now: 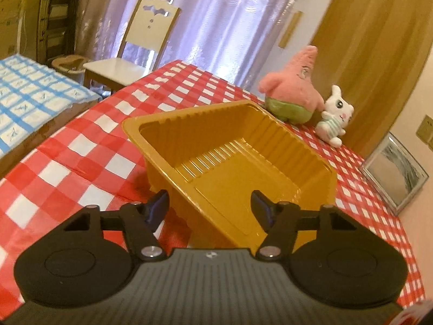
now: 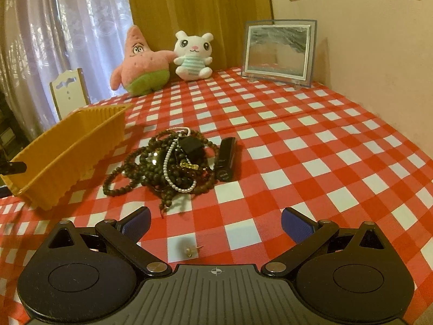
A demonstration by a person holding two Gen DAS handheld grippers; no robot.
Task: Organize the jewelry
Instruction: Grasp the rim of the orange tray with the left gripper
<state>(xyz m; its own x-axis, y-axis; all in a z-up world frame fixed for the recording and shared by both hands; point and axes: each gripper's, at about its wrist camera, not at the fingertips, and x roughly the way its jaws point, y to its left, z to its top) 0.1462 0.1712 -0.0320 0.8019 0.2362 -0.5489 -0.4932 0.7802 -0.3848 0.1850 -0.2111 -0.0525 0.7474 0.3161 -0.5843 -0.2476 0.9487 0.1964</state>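
Your left claw (image 1: 209, 205) is sitting wide open, fingers apart on either side of the near corner of the gold tray (image 1: 230, 146); nothing is being gripped, and whether the pads are touching the tray wall is hard to tell because the claw body is cutting off the tray's near end. The tray is looking tilted in this view and empty as far as its floor shows.

Your right claw (image 2: 215, 223) is also hanging wide open and holding nothing, low over the tabletop (image 2: 324, 140). Just in front of its body a small stud earring (image 2: 190, 249) is lying on a white square, blurry, details unreadable. Further out, the jewelry pile (image 2: 165, 162) is lying tangled: dark bead strands, a white pearl string (image 2: 169, 159) draped over them, a black block and a small gold piece on top. How many strands there are is not readable. A black tube (image 2: 226, 159) is lying just beside the pile's right edge. The tray is showing again at left, apart from the pile, its far end cut by the frame, with a dark finger tip at its near end.

Along the tabletop's far edge a pink star plush (image 2: 138, 65) and a white bunny plush (image 2: 192, 57) are sitting touching; a framed picture (image 2: 278, 51) is standing to their right near the wall. A chair (image 1: 140, 51) is standing behind the tabletop.
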